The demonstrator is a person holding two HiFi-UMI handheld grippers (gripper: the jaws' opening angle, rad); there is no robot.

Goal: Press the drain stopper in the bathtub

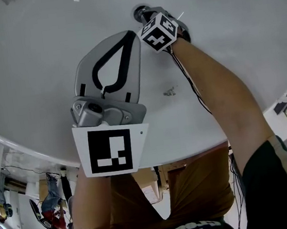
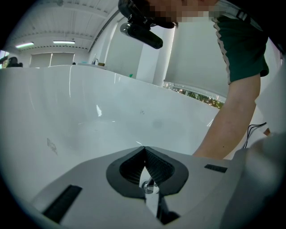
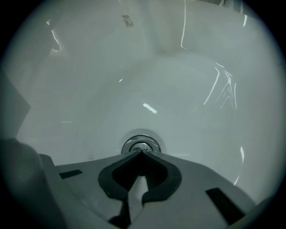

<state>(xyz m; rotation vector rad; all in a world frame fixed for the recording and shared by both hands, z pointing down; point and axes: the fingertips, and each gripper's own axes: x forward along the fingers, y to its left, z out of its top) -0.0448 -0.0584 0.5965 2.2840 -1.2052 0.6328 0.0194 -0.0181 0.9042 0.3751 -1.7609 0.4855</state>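
Drain stopper [image 3: 140, 144]: round, chrome, in the bathtub [image 3: 192, 85] floor, well away from the near rim.
Right gripper [image 3: 142, 151]: jaws together, empty, tips at the stopper.
Left gripper [image 2: 144, 147]: jaws together, empty, held nearer the rim.
Doing it well: press straight down on the stopper's centre.

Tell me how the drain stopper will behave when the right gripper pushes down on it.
The drain stopper looks like polished metal, so the right gripper, fingers closed, could skid off unless centred. It sits recessed in the bathtub floor, so it probably moves only straight down, stiffly, without tipping.
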